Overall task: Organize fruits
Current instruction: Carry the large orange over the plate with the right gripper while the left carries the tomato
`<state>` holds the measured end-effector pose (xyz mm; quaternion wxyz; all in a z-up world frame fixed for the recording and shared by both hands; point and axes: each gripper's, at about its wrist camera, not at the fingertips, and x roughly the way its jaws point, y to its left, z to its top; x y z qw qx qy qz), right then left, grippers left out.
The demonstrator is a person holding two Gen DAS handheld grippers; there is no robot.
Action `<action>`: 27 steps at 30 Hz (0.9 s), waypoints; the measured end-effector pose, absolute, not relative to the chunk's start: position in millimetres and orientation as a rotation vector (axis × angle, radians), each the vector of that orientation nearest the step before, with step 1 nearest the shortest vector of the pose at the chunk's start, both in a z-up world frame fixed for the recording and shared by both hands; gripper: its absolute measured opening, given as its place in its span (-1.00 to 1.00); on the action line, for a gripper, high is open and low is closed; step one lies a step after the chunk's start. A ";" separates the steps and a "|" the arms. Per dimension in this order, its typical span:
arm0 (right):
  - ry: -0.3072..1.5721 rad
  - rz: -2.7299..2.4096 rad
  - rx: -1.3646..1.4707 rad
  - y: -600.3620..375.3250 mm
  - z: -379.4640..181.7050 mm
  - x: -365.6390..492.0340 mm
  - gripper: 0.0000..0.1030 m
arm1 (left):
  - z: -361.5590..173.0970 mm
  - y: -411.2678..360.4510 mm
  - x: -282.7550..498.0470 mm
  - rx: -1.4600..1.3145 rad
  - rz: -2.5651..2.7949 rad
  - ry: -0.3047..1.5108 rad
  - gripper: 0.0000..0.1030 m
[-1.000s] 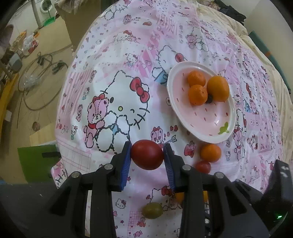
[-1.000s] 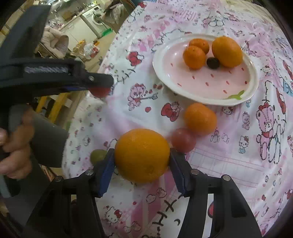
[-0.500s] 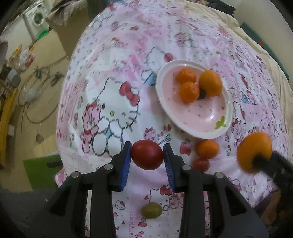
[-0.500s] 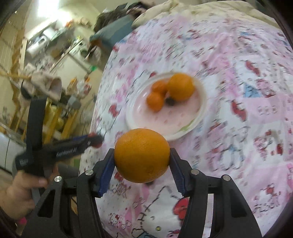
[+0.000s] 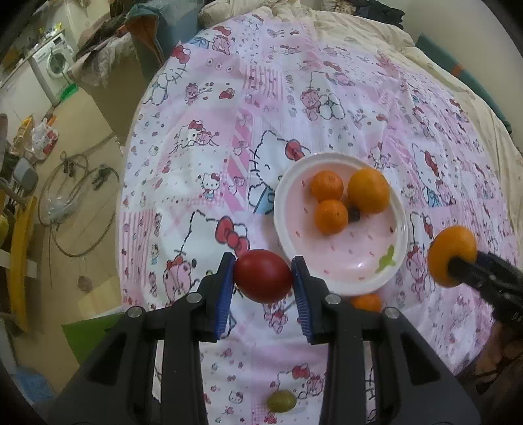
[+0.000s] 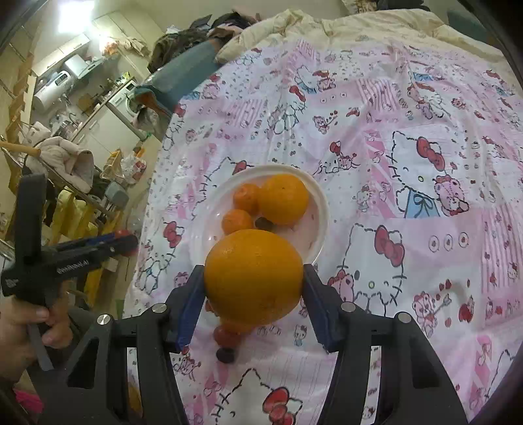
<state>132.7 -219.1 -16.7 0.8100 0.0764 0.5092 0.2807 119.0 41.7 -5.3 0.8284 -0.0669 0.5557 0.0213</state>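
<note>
My left gripper (image 5: 263, 278) is shut on a dark red tomato (image 5: 262, 275), held above the cloth just left of the white plate (image 5: 390, 274). My right gripper (image 6: 253, 286) is shut on a large orange (image 6: 254, 276), held above the near edge of the plate (image 6: 322, 209); it also shows in the left wrist view (image 5: 452, 256). The plate holds two small mandarins (image 5: 327, 187), a big orange (image 5: 368, 190) and a small dark fruit (image 5: 354, 214). A small mandarin (image 5: 366, 301), a small red fruit (image 6: 226, 336), a dark fruit (image 6: 225, 354) and a green olive-like fruit (image 5: 281, 401) lie on the cloth.
The table is covered with a pink Hello Kitty cloth (image 5: 261, 114). Its left edge drops to a floor with cables, a yellow stand (image 5: 19, 255) and a washing machine (image 5: 54, 63). A beige quilt (image 6: 376, 29) lies at the back.
Both grippers have risen with their fruit. The right gripper has carried the orange up from the cloth toward the plate; the left has moved closer to the plate's left side.
</note>
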 end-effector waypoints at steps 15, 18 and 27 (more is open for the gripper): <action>1.200 0.630 0.099 -192.9 -60.1 176.0 0.17 | -47.5 32.4 177.0 -0.248 -0.050 1.217 -0.40; 1.219 0.633 0.096 -188.1 -69.3 177.5 0.17 | -58.1 29.5 188.3 -0.268 -0.063 1.215 -0.40; 1.246 0.610 0.116 -188.8 -84.6 182.7 0.20 | -72.5 21.9 198.4 -0.310 -0.075 1.260 -0.39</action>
